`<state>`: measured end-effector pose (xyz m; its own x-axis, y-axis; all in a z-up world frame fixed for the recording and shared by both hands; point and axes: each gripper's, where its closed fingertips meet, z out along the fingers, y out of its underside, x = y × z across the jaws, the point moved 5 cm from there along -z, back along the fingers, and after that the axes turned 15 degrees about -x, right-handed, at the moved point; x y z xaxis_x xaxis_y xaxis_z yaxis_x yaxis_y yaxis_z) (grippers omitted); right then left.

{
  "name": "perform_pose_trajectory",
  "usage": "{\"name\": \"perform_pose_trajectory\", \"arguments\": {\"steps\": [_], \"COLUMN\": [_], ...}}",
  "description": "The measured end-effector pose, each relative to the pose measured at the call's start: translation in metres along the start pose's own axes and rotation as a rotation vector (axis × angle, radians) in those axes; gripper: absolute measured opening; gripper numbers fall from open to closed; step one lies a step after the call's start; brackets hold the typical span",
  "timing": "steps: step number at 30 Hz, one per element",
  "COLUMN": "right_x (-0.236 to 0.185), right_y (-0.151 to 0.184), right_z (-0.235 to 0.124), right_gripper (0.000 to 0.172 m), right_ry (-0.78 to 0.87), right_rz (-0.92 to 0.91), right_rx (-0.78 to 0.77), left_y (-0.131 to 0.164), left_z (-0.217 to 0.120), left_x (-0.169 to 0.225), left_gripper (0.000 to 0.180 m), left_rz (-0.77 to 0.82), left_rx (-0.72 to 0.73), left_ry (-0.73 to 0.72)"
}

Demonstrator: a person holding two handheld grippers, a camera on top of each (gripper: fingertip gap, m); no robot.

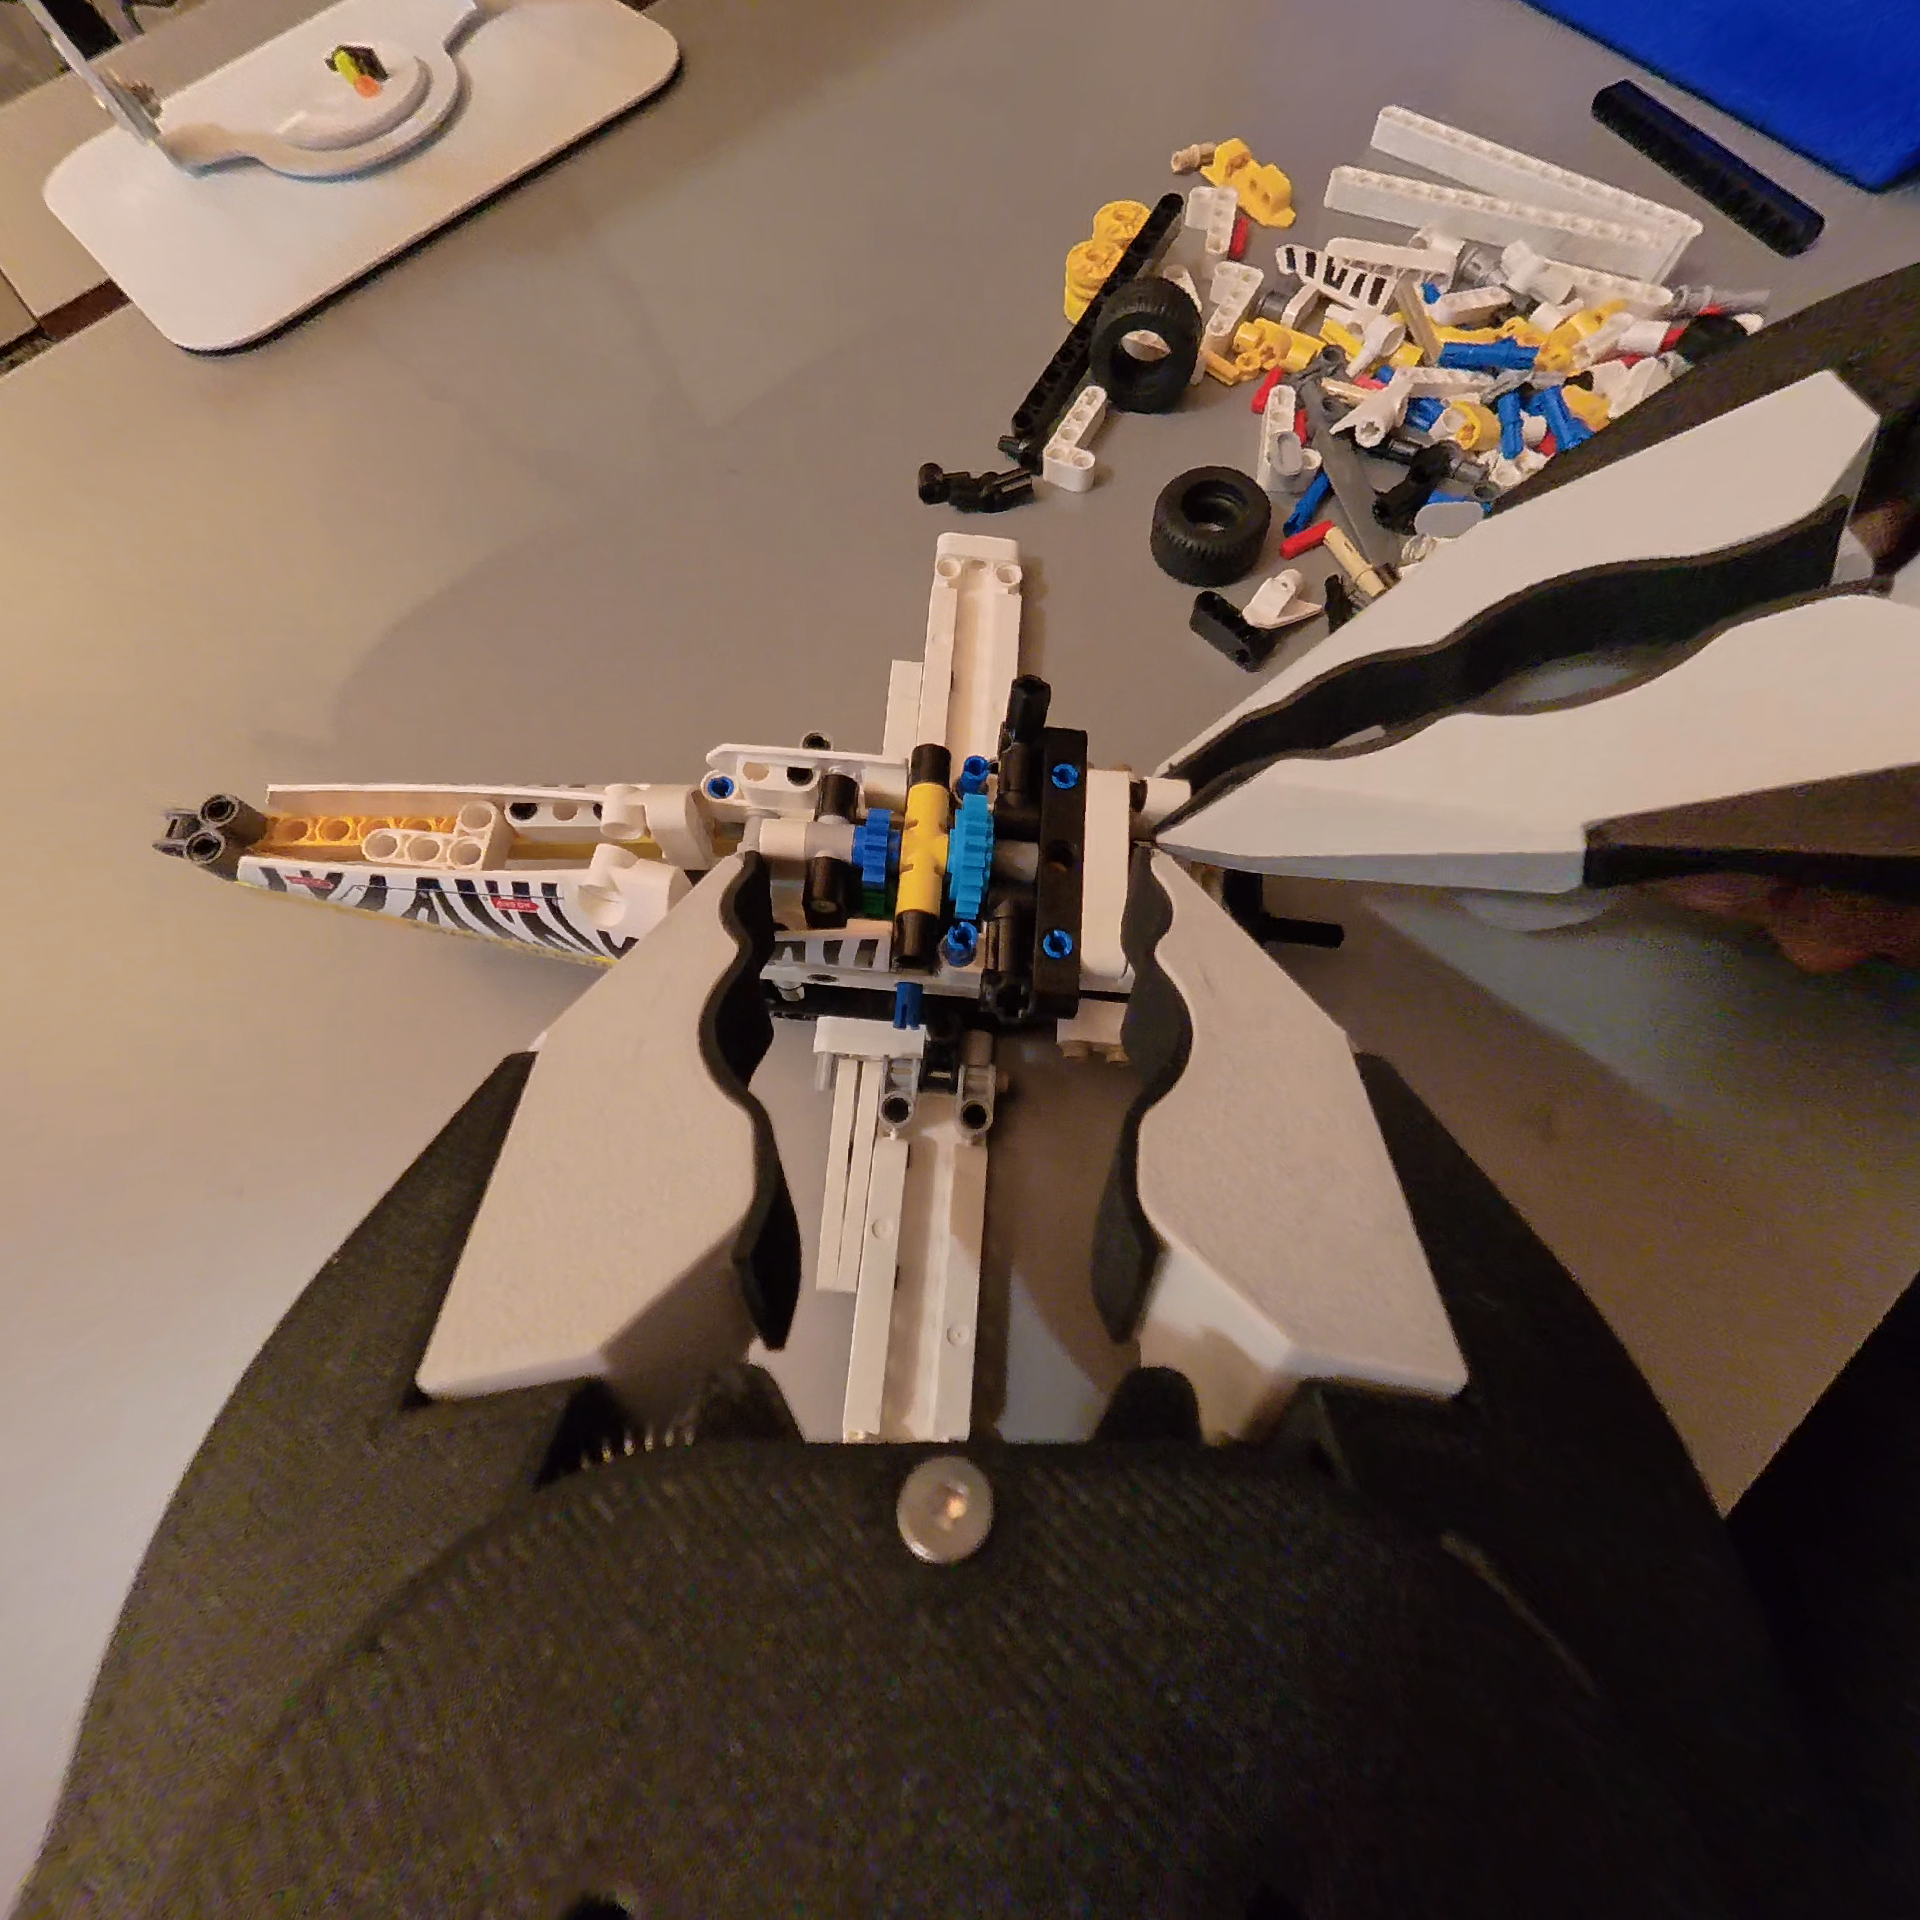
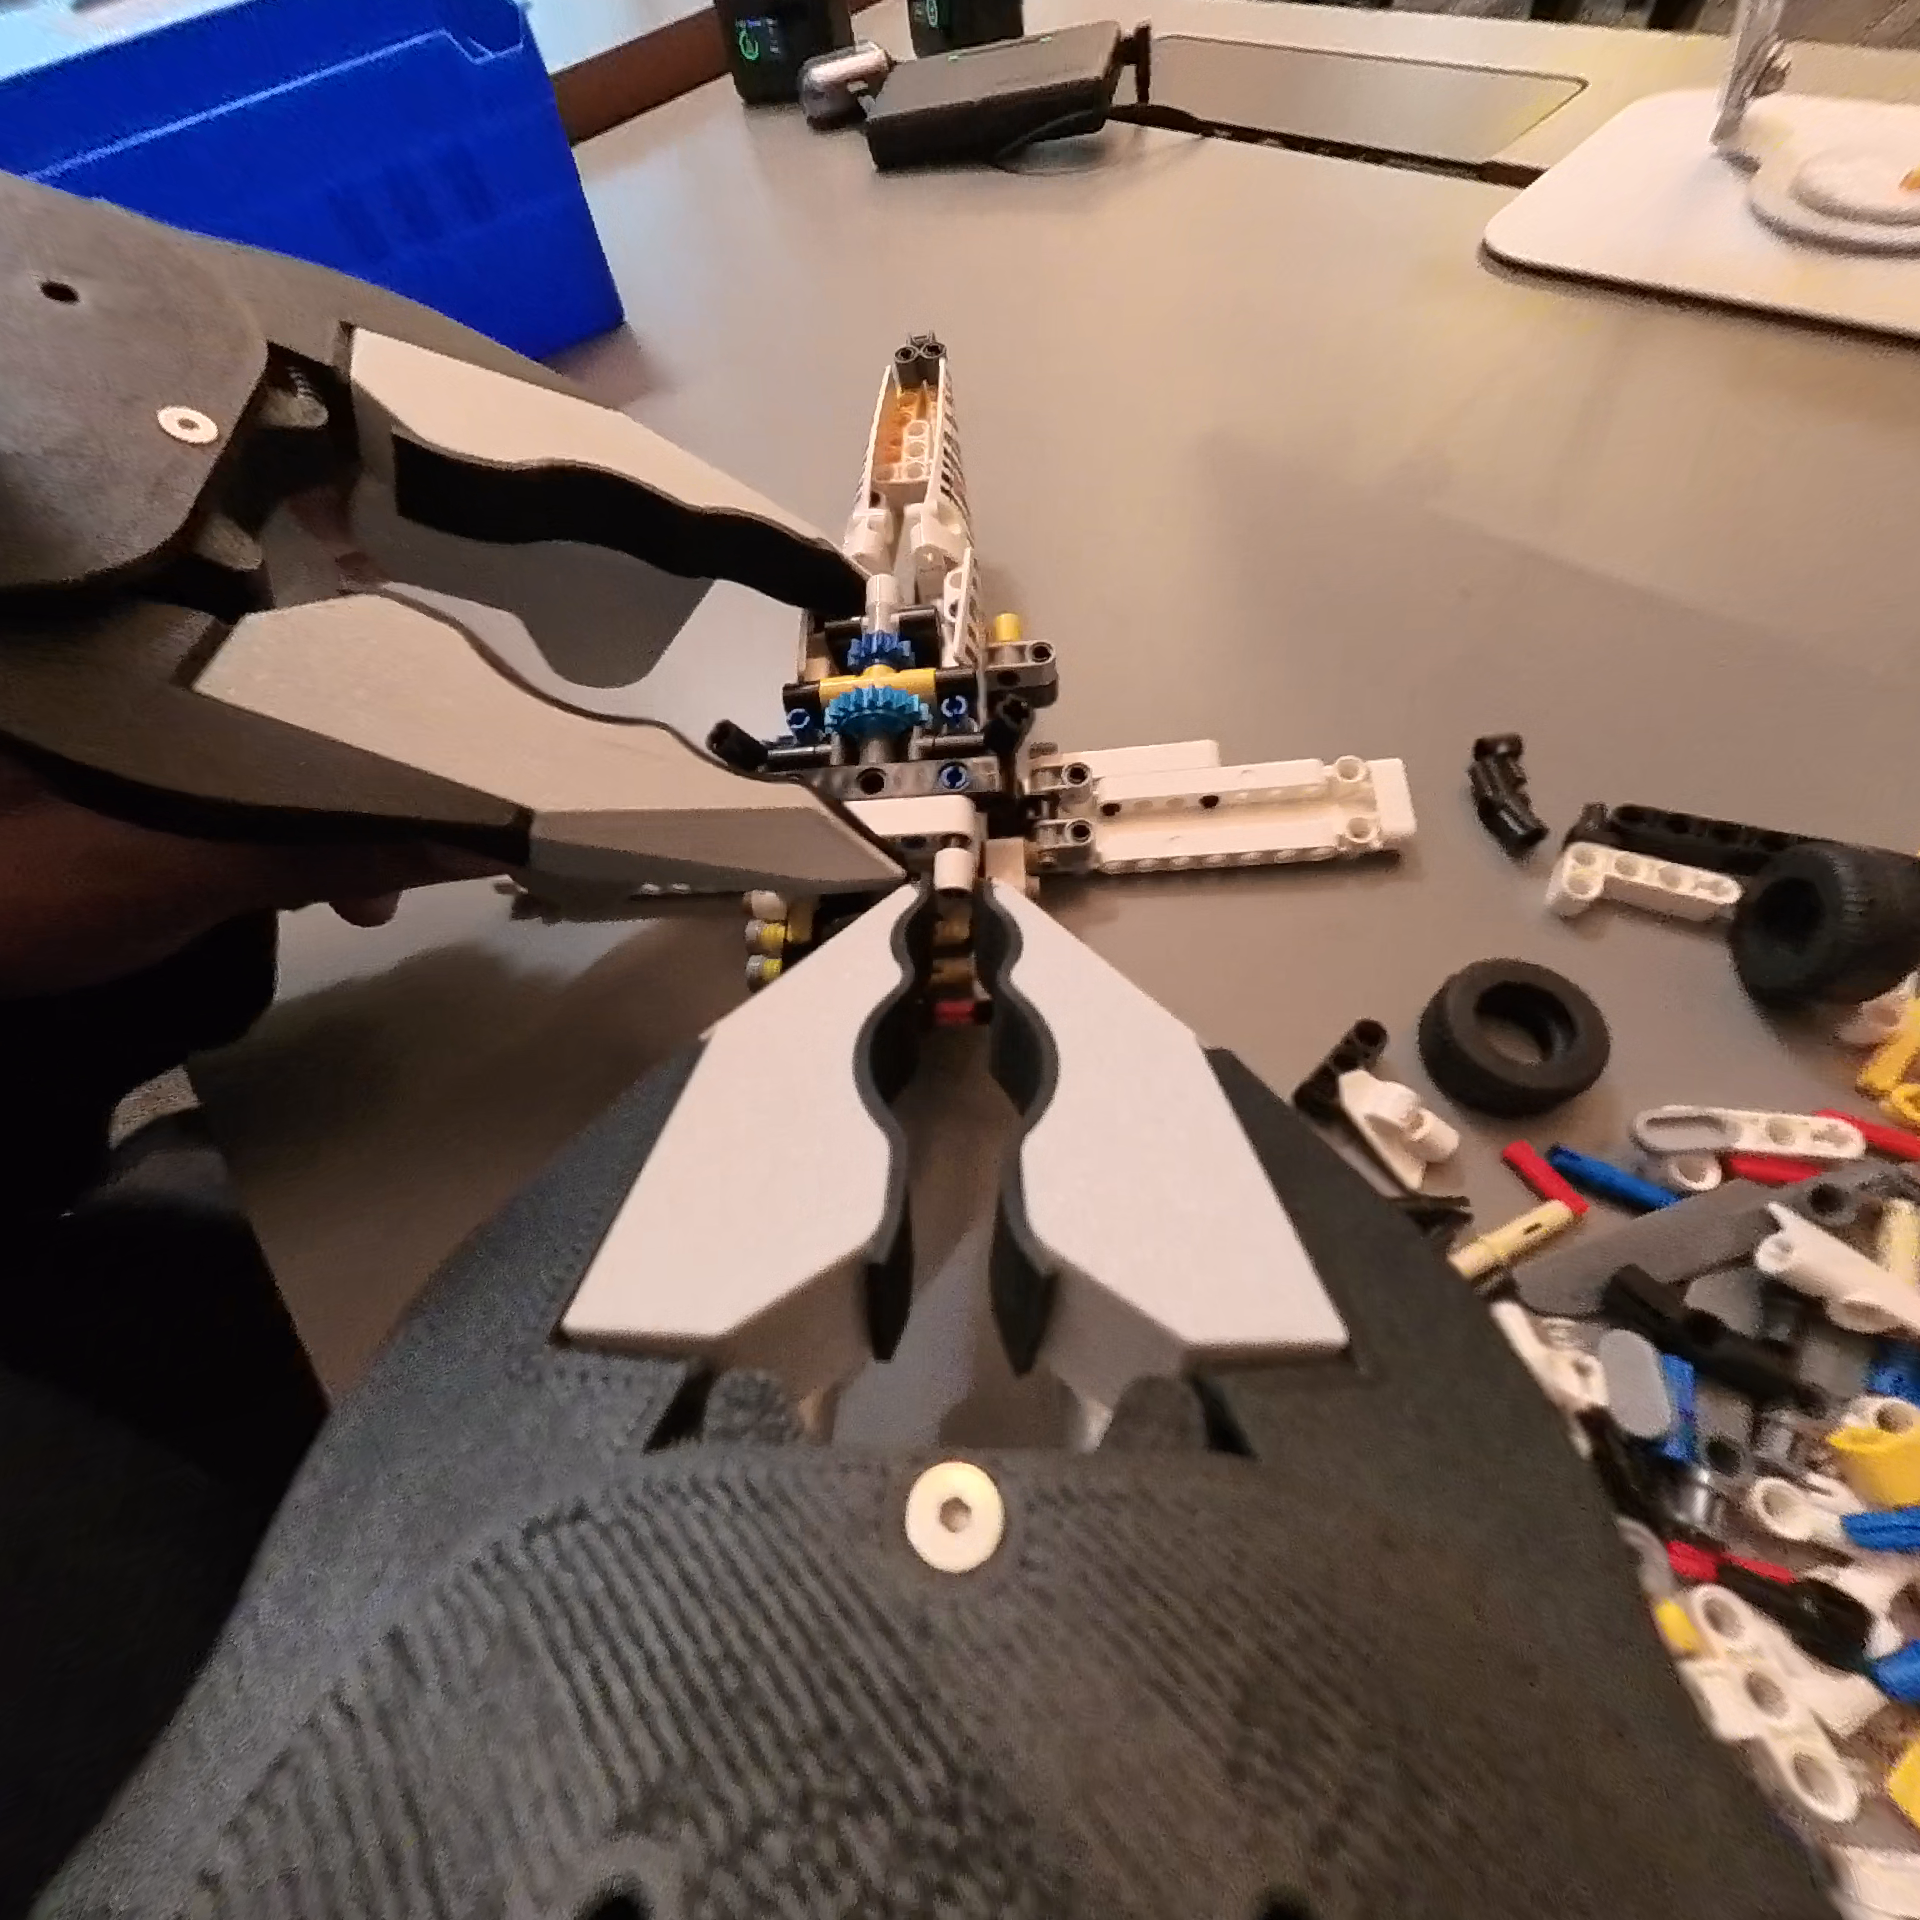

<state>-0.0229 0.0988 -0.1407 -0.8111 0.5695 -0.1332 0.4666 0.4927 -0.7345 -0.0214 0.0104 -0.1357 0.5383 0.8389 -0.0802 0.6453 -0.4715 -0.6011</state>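
The brick-built model (image 1: 935, 862), a cross of studded white beams with a black frame, blue gears and a yellow connector at its centre, lies flat near the middle of the grey table (image 1: 520, 520), its long striped tail pointing away from the parts pile. The left gripper (image 1: 951, 904) stands wide across the model's central block, its wavy black pads pressed to either side: one against the white panel end, the other against the striped flank. The right gripper (image 2: 951, 904) is narrowed almost to closing on a small white peg (image 2: 953, 864) that projects from the model's white end beam; both tips bear on it. The two grippers' tips nearly meet at that corner. Open matte tabletop extends beyond the tail and toward a smooth white stand base (image 1: 353, 177). On the other flank, room is restricted by a dense scatter of loose plastic pieces (image 1: 1455, 353) and two ribbed black tyres (image 1: 1210, 525). A blue bin (image 2: 312, 177) sits farther off.
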Motion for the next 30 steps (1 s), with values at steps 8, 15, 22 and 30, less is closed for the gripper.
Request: {"name": "perform_pose_trajectory", "arguments": {"steps": [8,15,22,30], "right_x": [0.001,0.011,-0.012,-0.013], "right_y": [0.008,0.019,-0.009,-0.028], "right_z": [-0.008,-0.039,0.006,0.032], "right_gripper": [0.000,0.000,0.023,0.007], "right_ry": [0.059,0.053,0.112,0.031], "right_rz": [-0.034,0.011,-0.231,-0.239], "right_rx": [-0.022,0.091,0.039,0.003], "left_y": [-0.001,0.013,0.013,0.014], "left_z": [0.001,-0.007,-0.007,-0.008], "left_x": [0.003,-0.038,-0.035,-0.034], "left_gripper": [0.068,0.067,0.067,0.067], "left_rz": [0.003,-0.106,-0.099,-0.097], "left_rx": [0.008,-0.003,0.007,0.022], "left_ry": [0.006,-0.024,-0.034,-0.038]}}
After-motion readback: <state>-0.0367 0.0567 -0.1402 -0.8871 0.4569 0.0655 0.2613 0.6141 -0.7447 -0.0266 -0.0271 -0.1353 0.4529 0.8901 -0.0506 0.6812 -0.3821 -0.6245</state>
